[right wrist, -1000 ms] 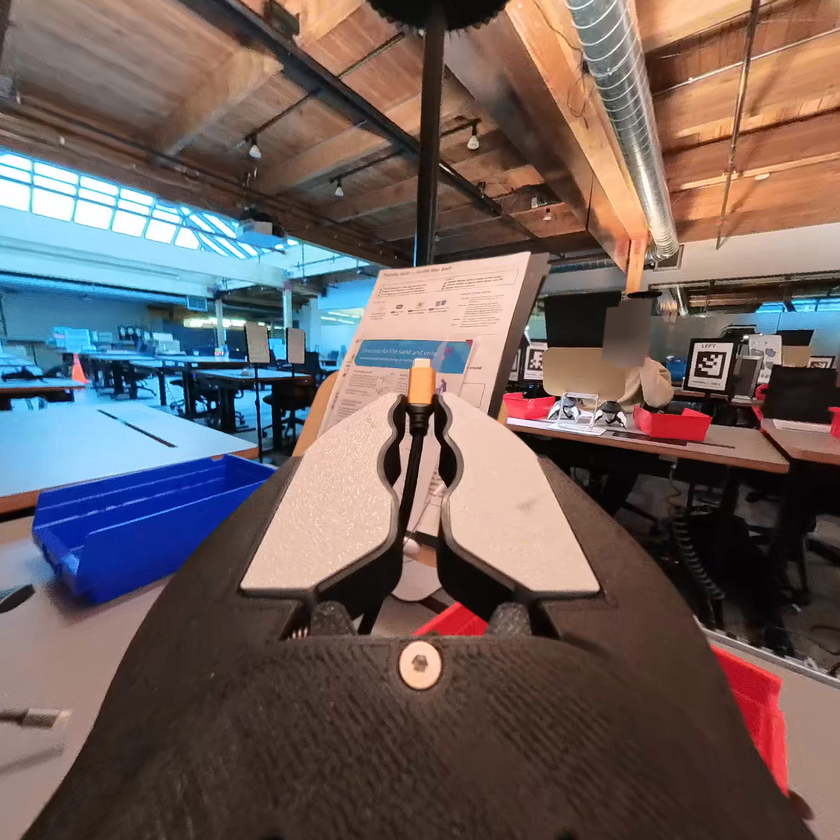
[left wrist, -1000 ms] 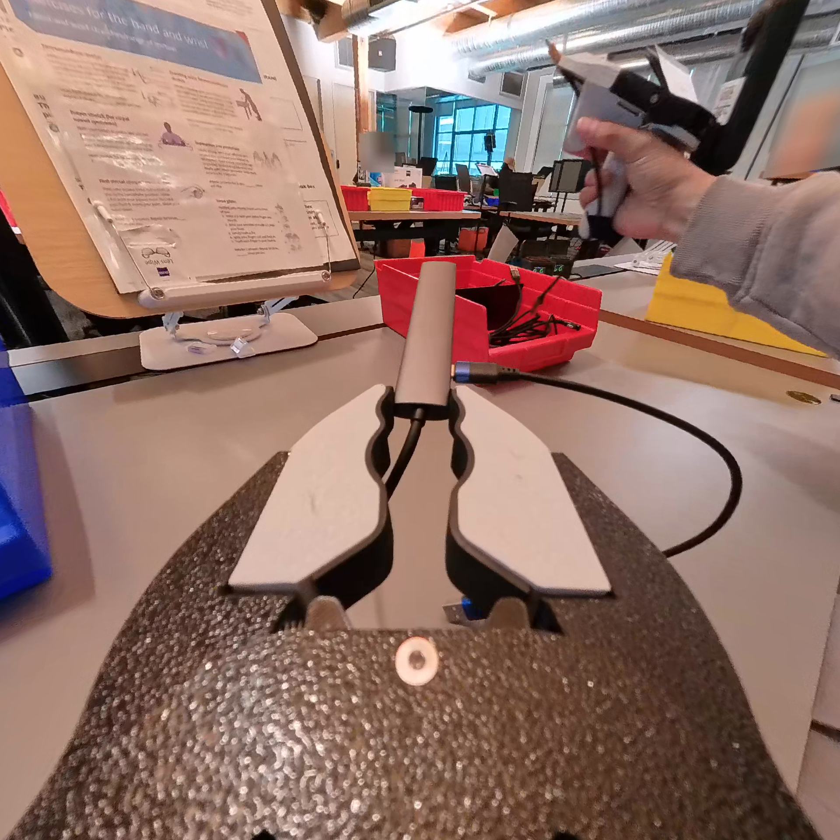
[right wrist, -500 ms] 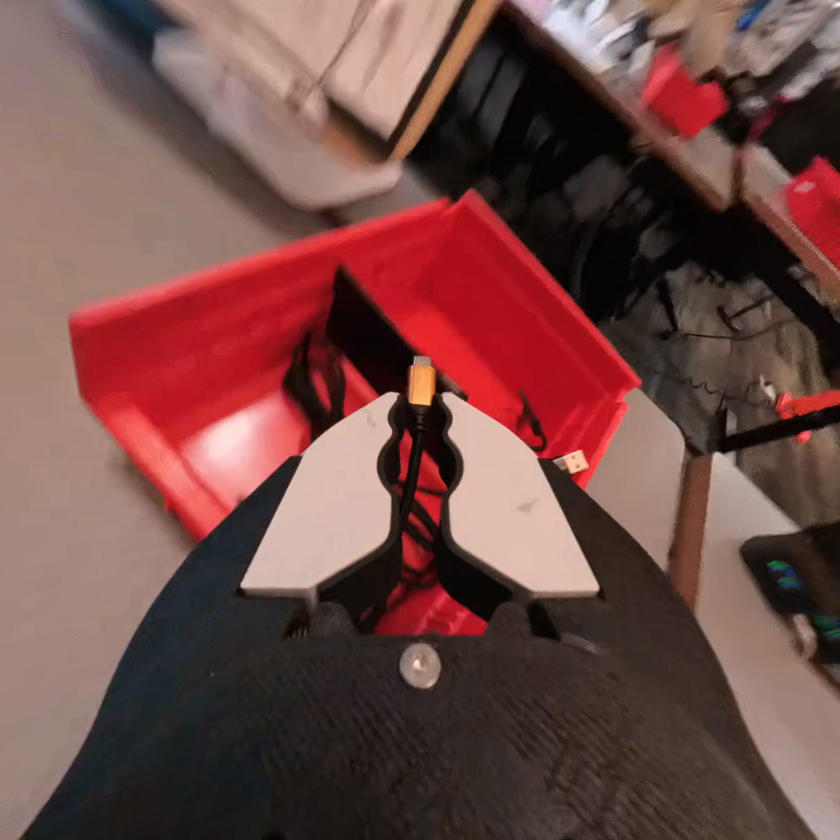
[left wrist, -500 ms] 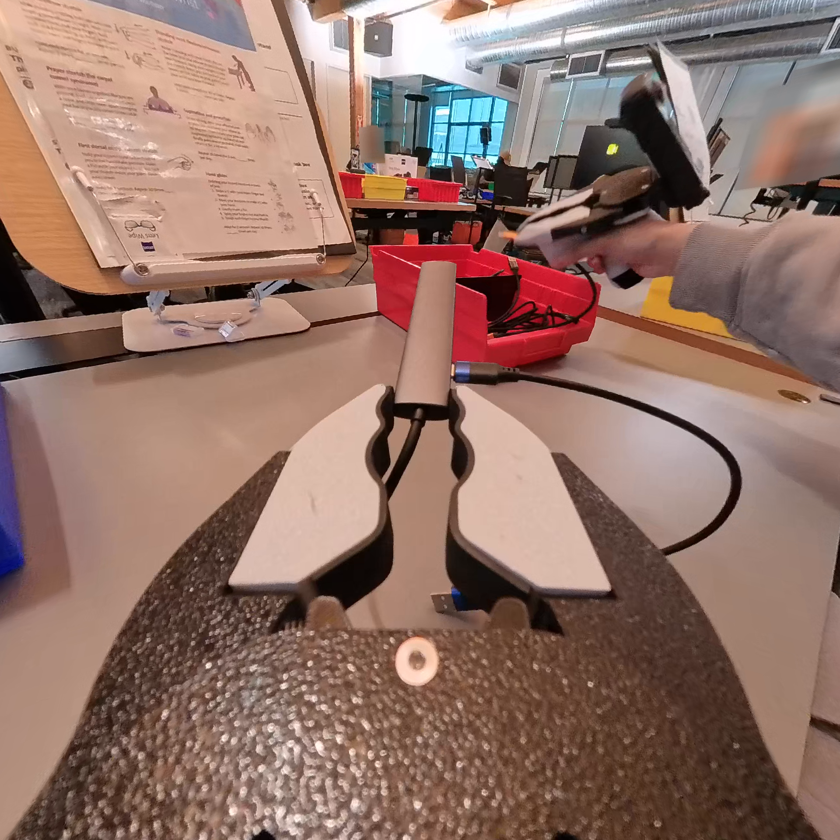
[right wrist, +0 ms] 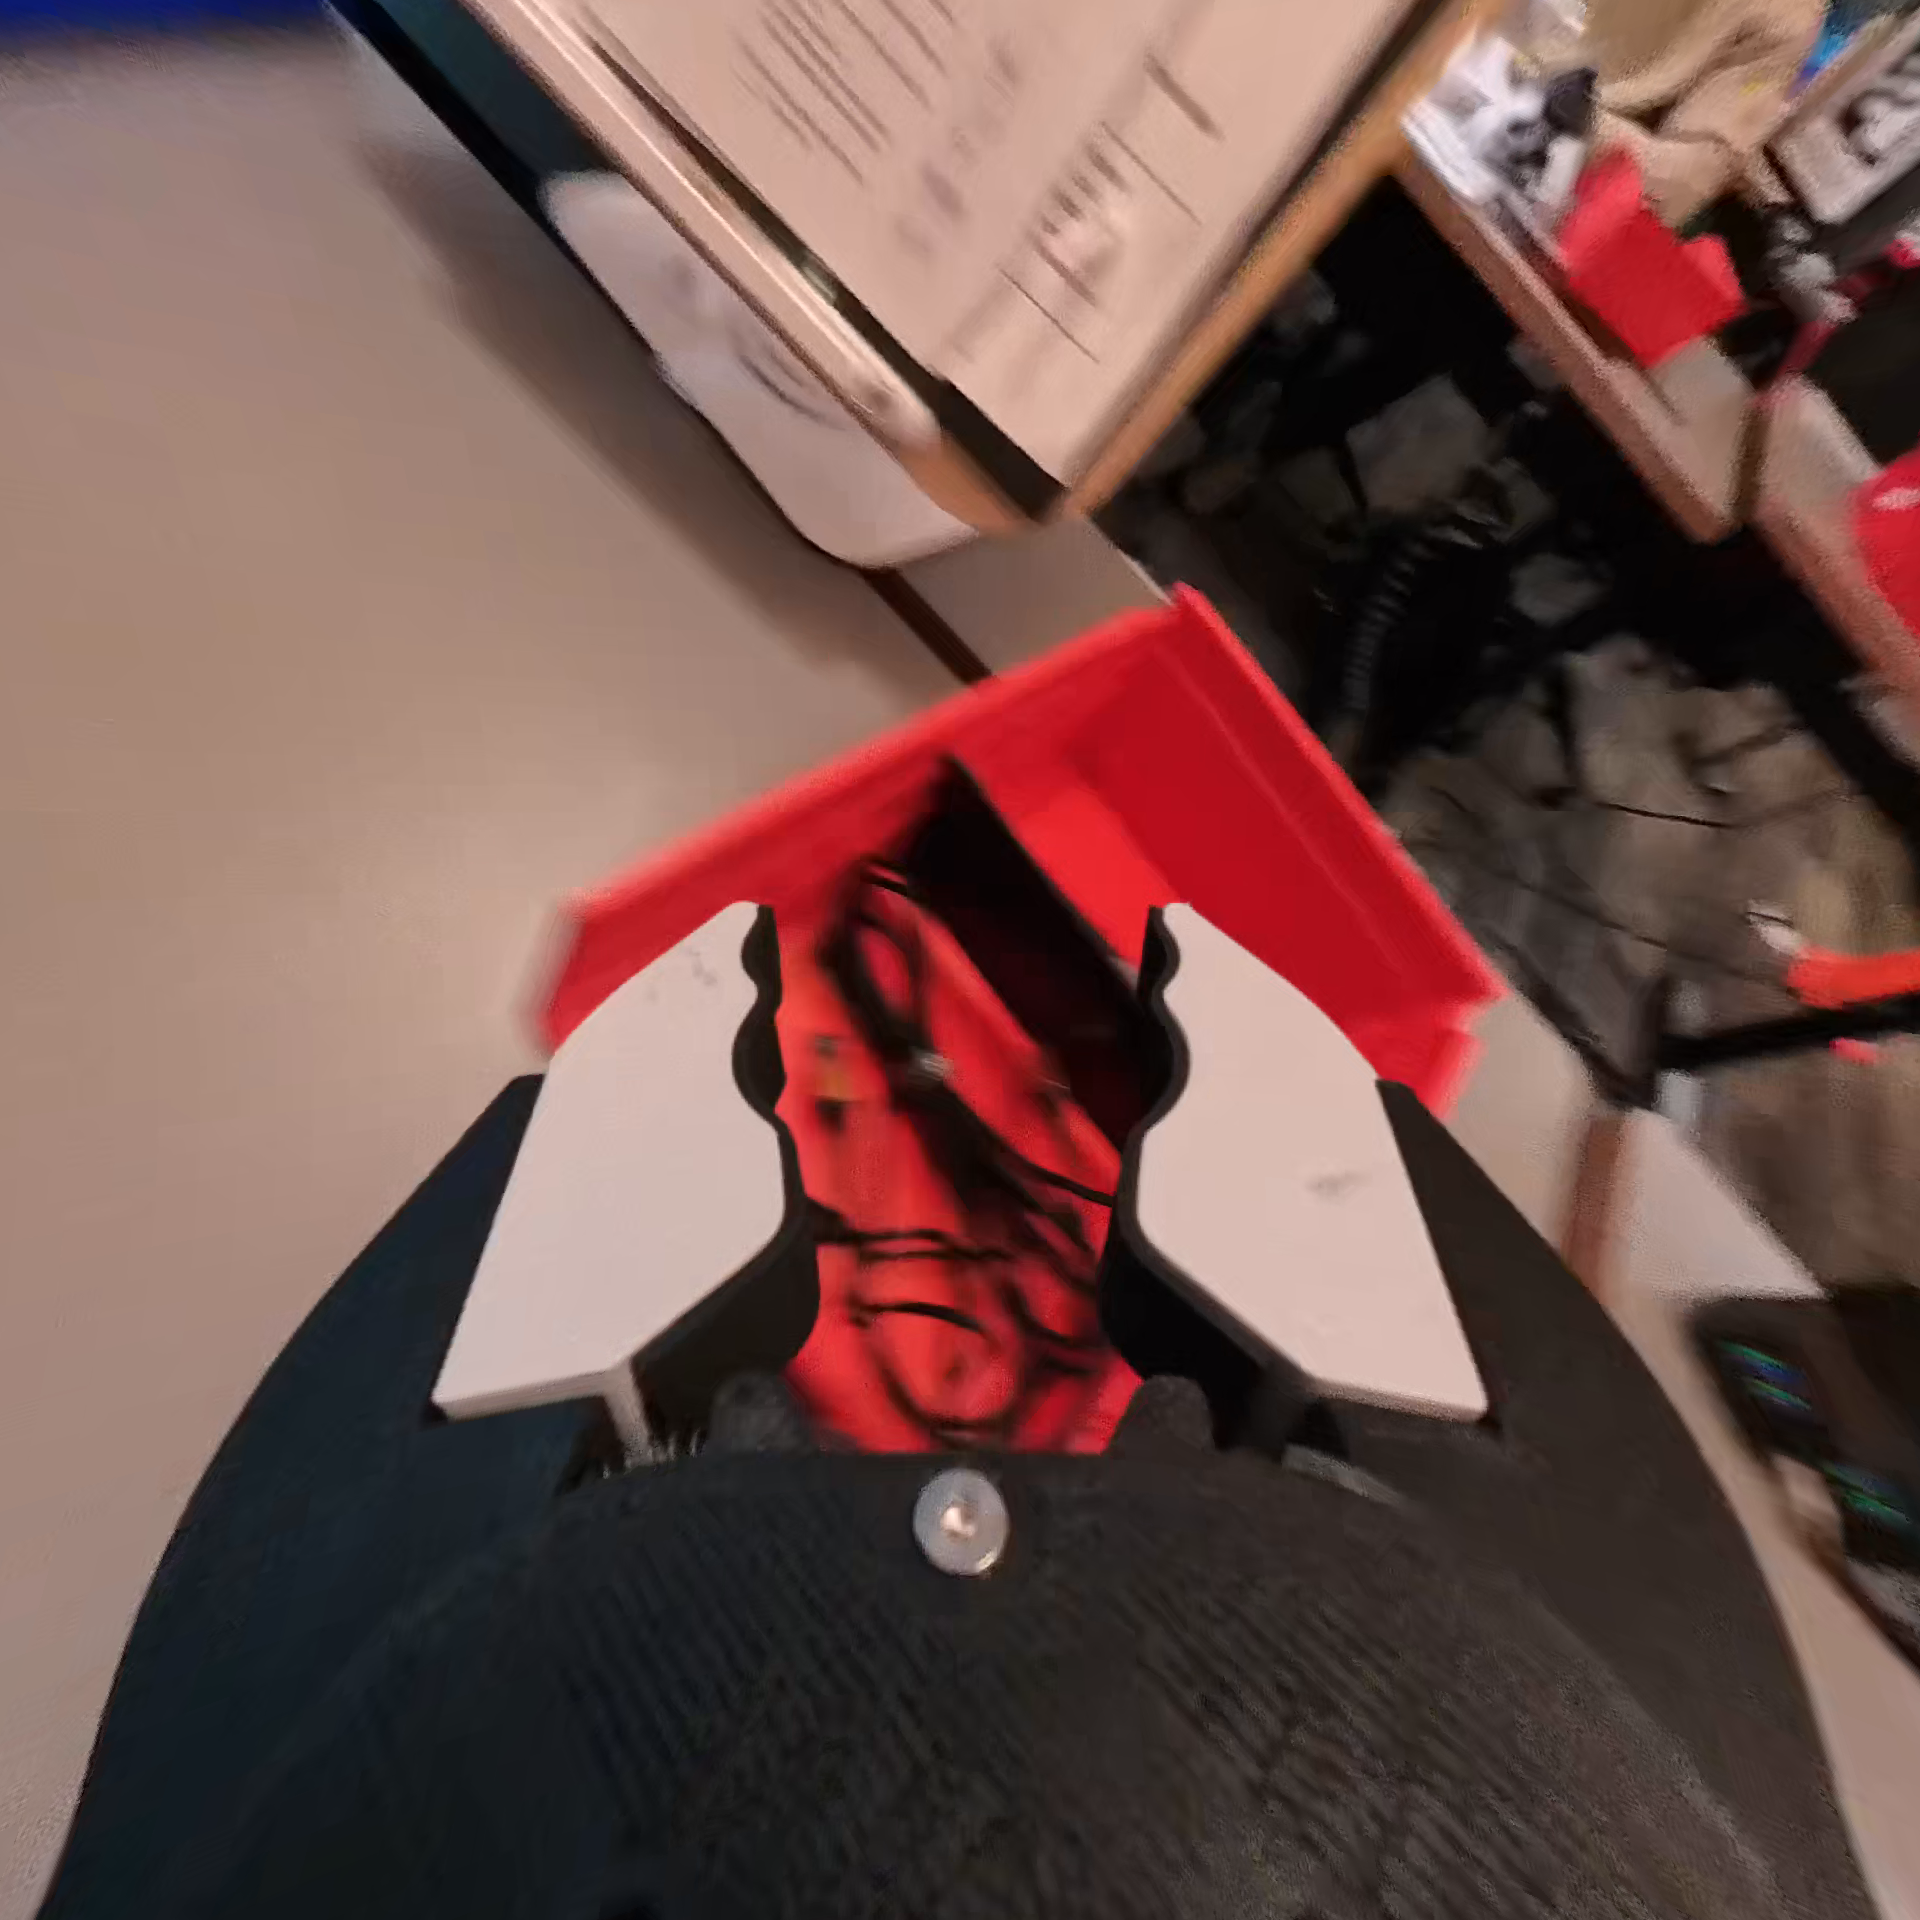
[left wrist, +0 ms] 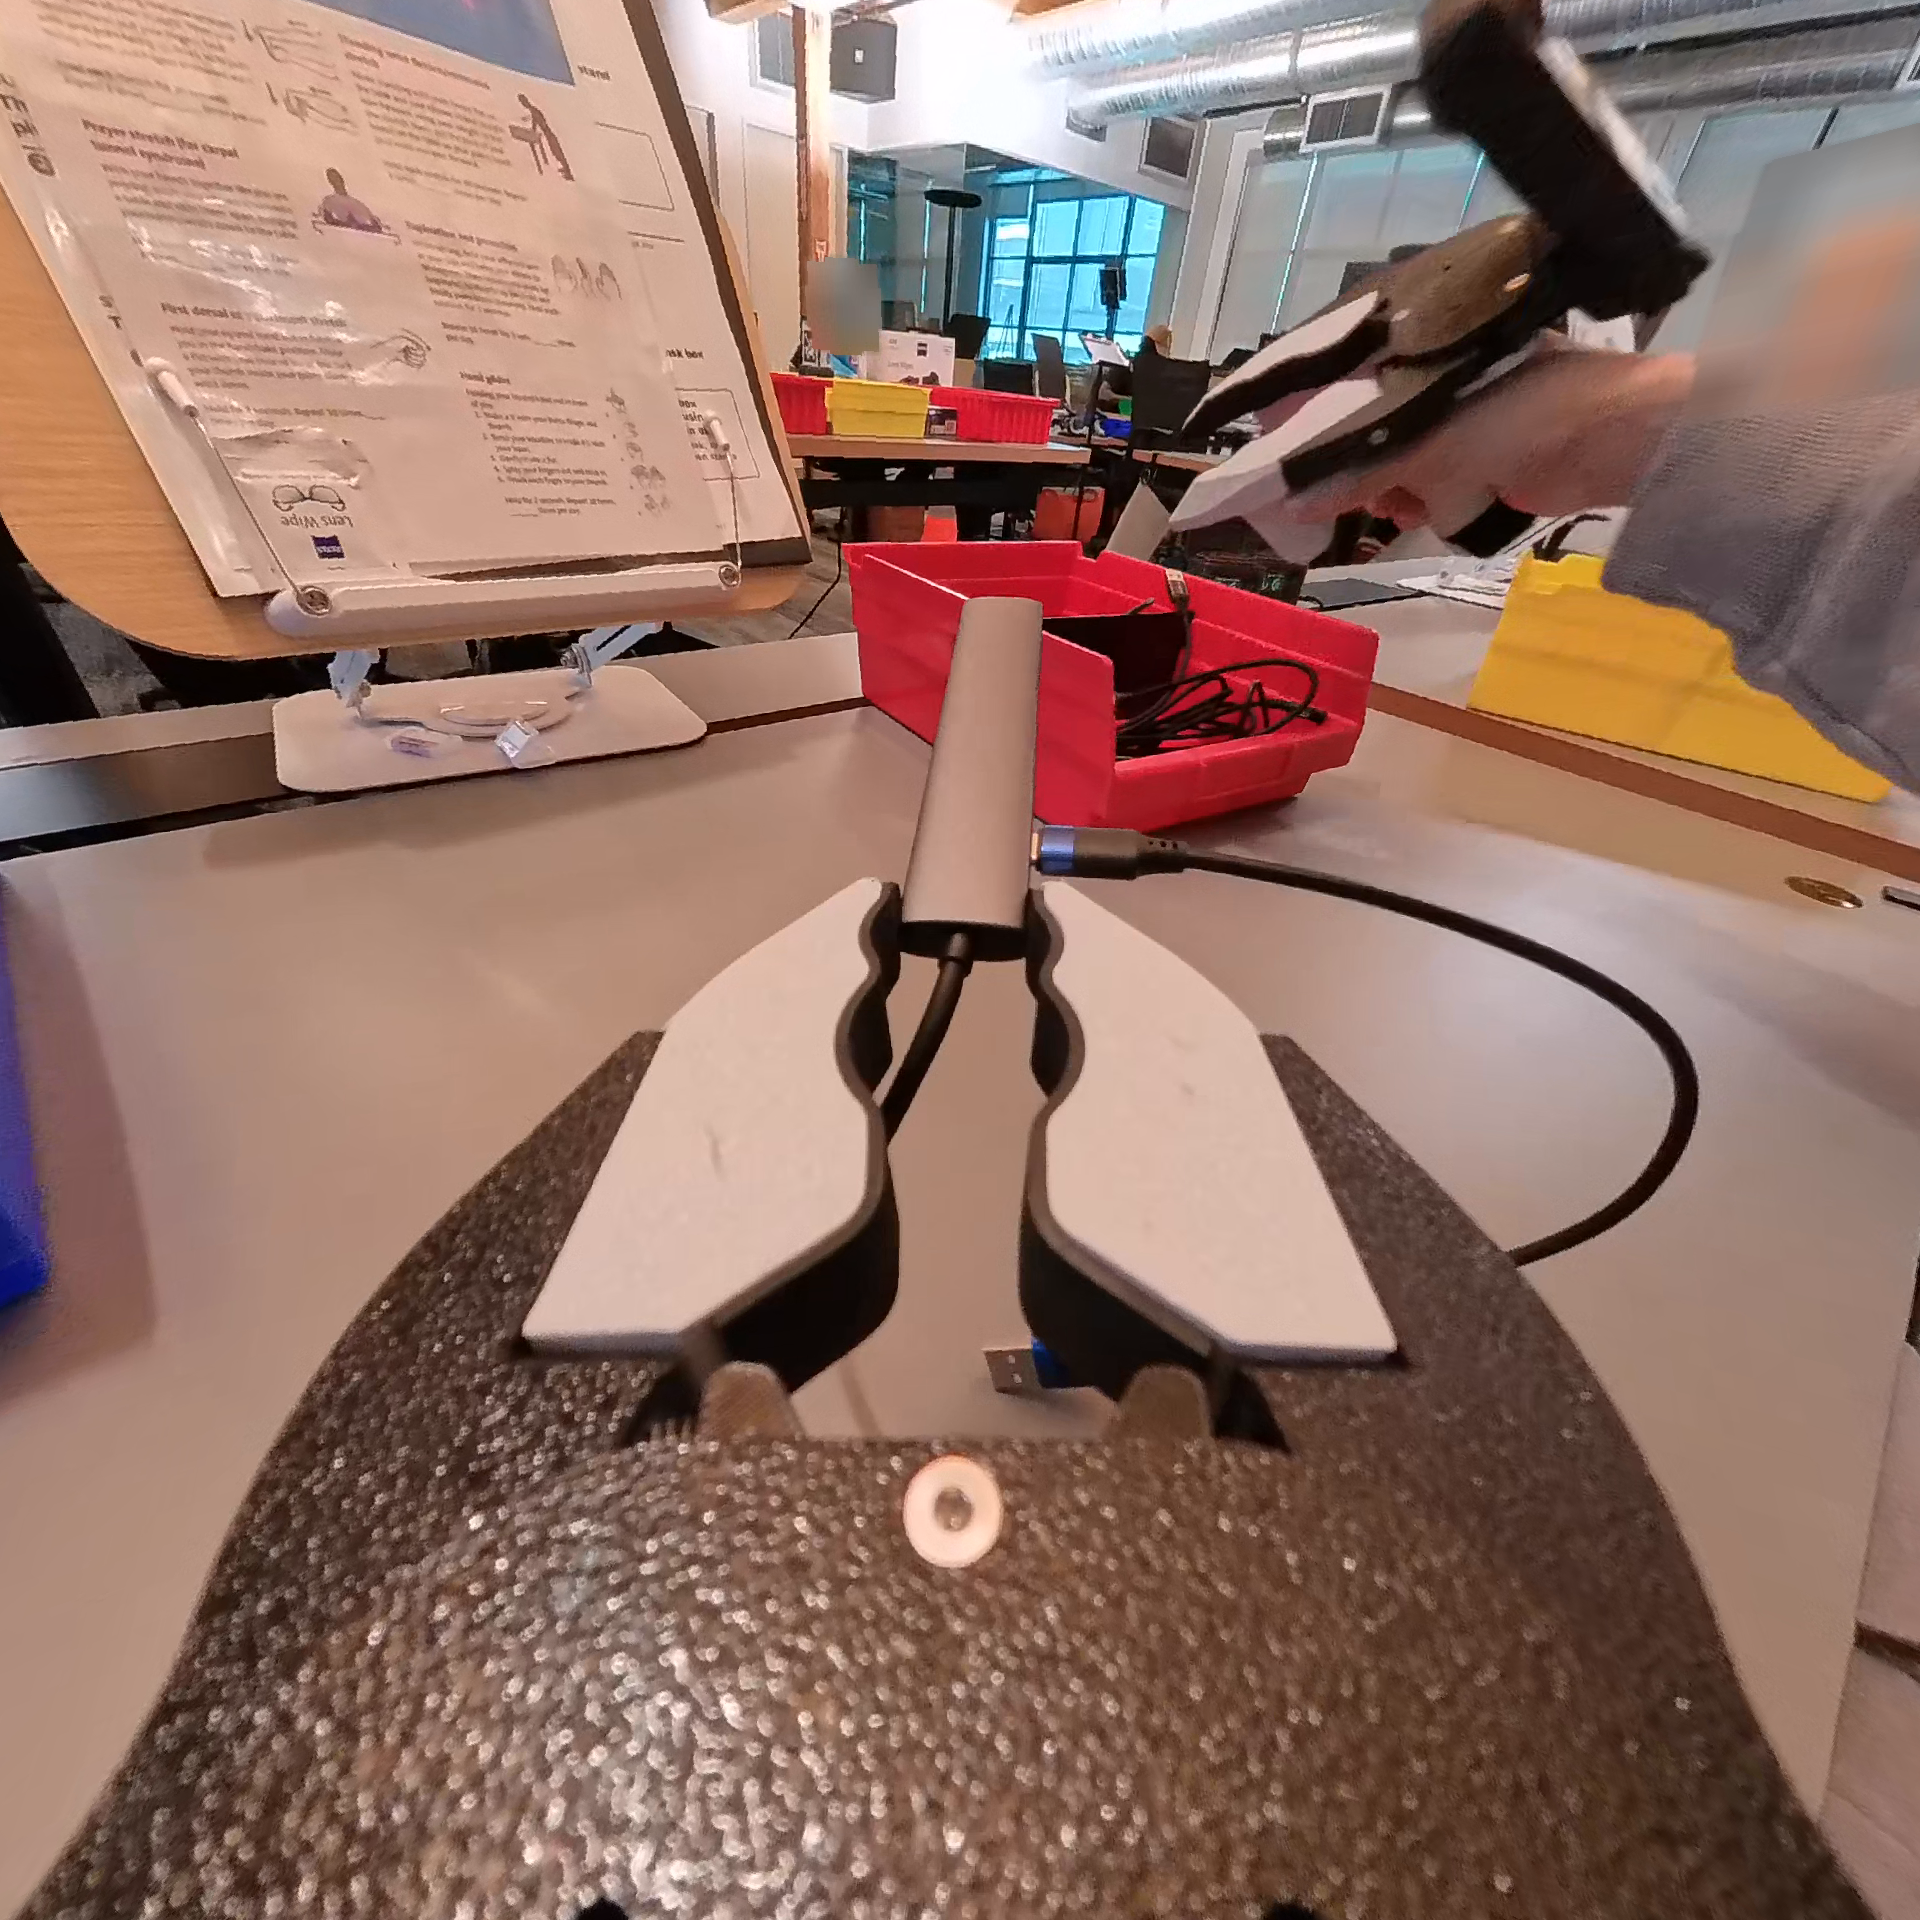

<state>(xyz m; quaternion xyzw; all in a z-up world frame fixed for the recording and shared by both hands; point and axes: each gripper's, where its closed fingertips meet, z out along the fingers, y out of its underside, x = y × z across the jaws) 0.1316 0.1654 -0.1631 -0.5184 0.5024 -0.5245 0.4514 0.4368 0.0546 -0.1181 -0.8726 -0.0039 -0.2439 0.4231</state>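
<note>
My left gripper (left wrist: pixel 961 909) is shut on the near end of a grey bar-shaped hub (left wrist: pixel 977 769), held tilted up over the table (left wrist: pixel 416 1039). A black cable with a blue-ringed plug (left wrist: pixel 1070 847) is plugged into the hub's right side and loops right on the table. The hub's own cable ends in a blue plug (left wrist: pixel 1018 1397) under the jaws. My right gripper (right wrist: pixel 956 935) is open and empty above the red bin (right wrist: pixel 1195 748). An orange-tipped cable (right wrist: pixel 831 1070) lies among black cables in the bin. The right gripper also shows in the left wrist view (left wrist: pixel 1216 457), above the bin (left wrist: pixel 1226 769).
A document stand (left wrist: pixel 395 312) with printed sheets stands at the back left on a white base (left wrist: pixel 478 727). A yellow bin (left wrist: pixel 1662 686) sits at the right, a blue bin (left wrist: pixel 16 1143) at the left edge. A grey sleeve (left wrist: pixel 1787 561) reaches in from the right. Across from one pair of fingers to the other is roughly 35 centimeters.
My right gripper swung down over the red bin, opened and let go of the orange-tipped cable, which now lies in the bin. The left gripper still holds the hub in place.
</note>
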